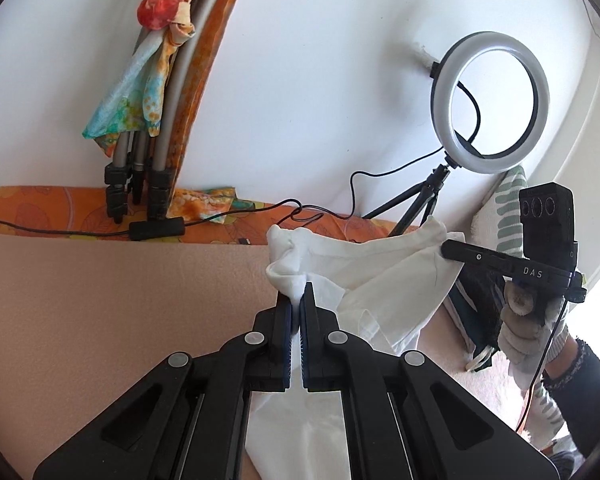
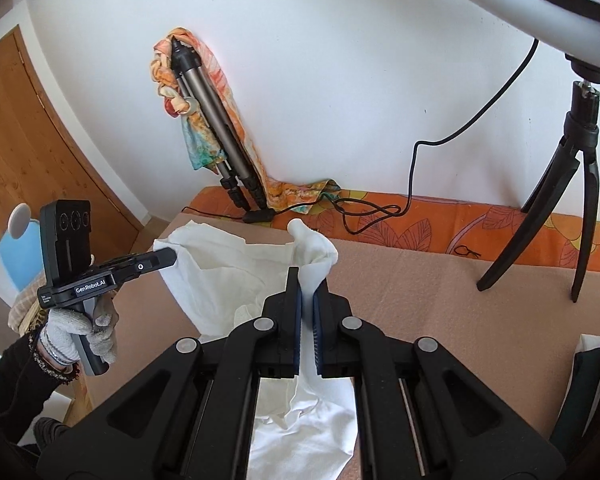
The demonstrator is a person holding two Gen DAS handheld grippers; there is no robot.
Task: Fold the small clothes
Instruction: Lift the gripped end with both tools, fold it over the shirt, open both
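A small white garment [image 1: 364, 280] hangs stretched between my two grippers above the pinkish-beige blanket [image 1: 100, 300]. My left gripper [image 1: 299, 292] is shut on one bunched corner of it, cloth pinched between the pads. In the left wrist view my right gripper [image 1: 446, 249] grips the opposite corner at the right, held by a gloved hand [image 1: 528, 332]. From the right wrist view, my right gripper [image 2: 307, 280] is shut on its corner of the white garment [image 2: 228, 276], and my left gripper [image 2: 171, 256] bites the far corner at the left. The rest of the cloth droops below both.
A ring light [image 1: 490, 100] on a small black tripod [image 2: 552, 200] stands at the back right. A folded tripod [image 1: 148, 152] wrapped in a colourful scarf leans on the white wall. Black cables [image 2: 364, 216] lie on the orange patterned cover [image 2: 460, 224]. A wooden door [image 2: 32, 152] is at left.
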